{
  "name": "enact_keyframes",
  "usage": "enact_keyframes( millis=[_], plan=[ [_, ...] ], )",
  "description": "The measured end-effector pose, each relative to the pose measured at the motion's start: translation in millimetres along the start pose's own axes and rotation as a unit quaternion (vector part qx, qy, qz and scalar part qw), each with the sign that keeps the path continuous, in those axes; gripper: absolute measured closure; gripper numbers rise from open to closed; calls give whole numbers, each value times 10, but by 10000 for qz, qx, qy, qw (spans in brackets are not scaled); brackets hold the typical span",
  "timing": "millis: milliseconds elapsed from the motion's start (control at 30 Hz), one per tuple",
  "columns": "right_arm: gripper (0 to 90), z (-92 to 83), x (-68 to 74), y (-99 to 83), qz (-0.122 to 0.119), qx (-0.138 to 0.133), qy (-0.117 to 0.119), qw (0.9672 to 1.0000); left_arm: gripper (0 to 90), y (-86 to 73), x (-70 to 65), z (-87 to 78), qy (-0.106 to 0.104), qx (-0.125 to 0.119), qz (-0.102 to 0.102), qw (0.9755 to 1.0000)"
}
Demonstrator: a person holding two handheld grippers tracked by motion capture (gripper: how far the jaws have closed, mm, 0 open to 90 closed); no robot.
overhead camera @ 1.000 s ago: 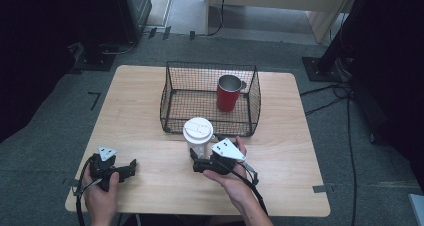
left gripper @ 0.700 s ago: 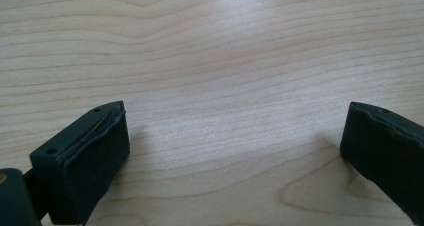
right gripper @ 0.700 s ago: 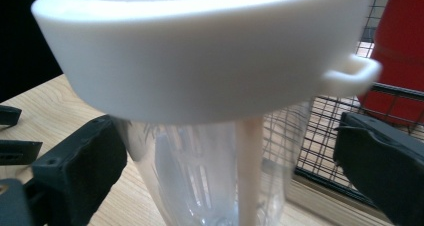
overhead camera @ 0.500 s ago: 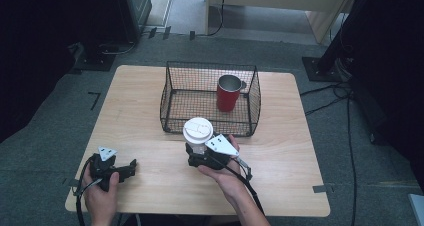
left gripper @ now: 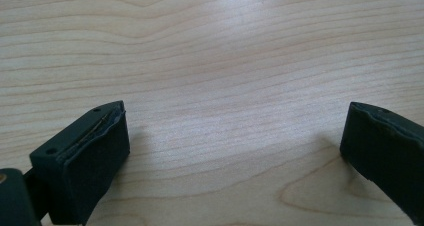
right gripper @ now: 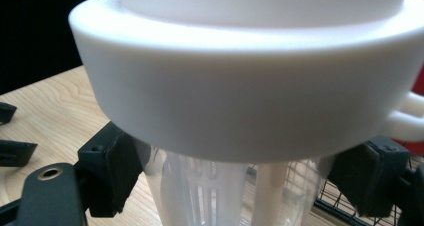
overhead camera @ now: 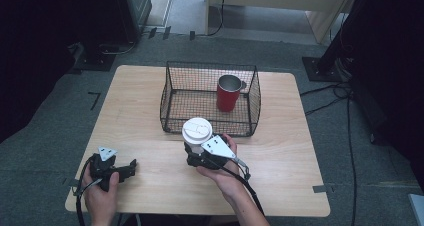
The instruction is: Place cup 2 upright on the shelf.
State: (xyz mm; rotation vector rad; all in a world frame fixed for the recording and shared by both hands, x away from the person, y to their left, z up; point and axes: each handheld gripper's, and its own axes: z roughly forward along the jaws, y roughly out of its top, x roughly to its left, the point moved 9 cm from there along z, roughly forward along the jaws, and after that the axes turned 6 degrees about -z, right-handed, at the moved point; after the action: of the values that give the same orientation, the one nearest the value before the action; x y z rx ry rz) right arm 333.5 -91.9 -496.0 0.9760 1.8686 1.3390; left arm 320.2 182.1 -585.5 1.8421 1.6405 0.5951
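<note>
**Lidded cup gripped at table centre, left gripper idle near front-left edge**

A clear cup with white lid (overhead camera: pixel 196 131) is seen upright, long axis vertical, lid up, near the middle of the wooden table (overhead camera: pixel 280 166), just in front of the wire basket (overhead camera: pixel 172 93). Whether the cup base touches the table cannot be told. The right gripper (overhead camera: pixel 197 153) is clamped on the cup body below the lid rim; in the right gripper view the two black pads (right gripper: pixel 112 171) are pressed against the clear wall on both sides, under the lid (right gripper: pixel 250 81). The right hand (overhead camera: pixel 225 173) comes in from the bottom edge.

The basket is placed at the far middle of the table, its front wall close behind the cup. A red mug (overhead camera: pixel 228 93) stands upright inside it, toward the right side, handle to the right.

The left gripper (overhead camera: pixel 131 166) is held low near the front-left corner, close to the table edge, jaws spread wide with bare wood (left gripper: pixel 225 86) between them and nothing held. The left hand (overhead camera: pixel 100 191) is at the front edge.

Open tabletop is seen right of the cup, between the two grippers, and left of the basket.
</note>
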Motion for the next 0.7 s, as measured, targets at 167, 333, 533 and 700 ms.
enact_keyframes(
  millis=[167, 333, 533, 700],
  plan=[
    [167, -48, 2, 142, 12, -166, 28, 9999, 0, 1, -3, 0, -2, -3, -14, 10000],
    [167, -82, 27, 284, -56, -302, 67, 9995, 0, 2, -2, 1, -1, -8, -11, 10000],
    [167, -83, 51, 438, -109, -423, 93, 9990, 0, 2, -2, 1, -2, -6, -15, 10000],
    [167, -61, 54, 572, -130, -501, 99, 9986, 0, 1, -2, -1, -1, 3, -13, 10000]
  ],
)
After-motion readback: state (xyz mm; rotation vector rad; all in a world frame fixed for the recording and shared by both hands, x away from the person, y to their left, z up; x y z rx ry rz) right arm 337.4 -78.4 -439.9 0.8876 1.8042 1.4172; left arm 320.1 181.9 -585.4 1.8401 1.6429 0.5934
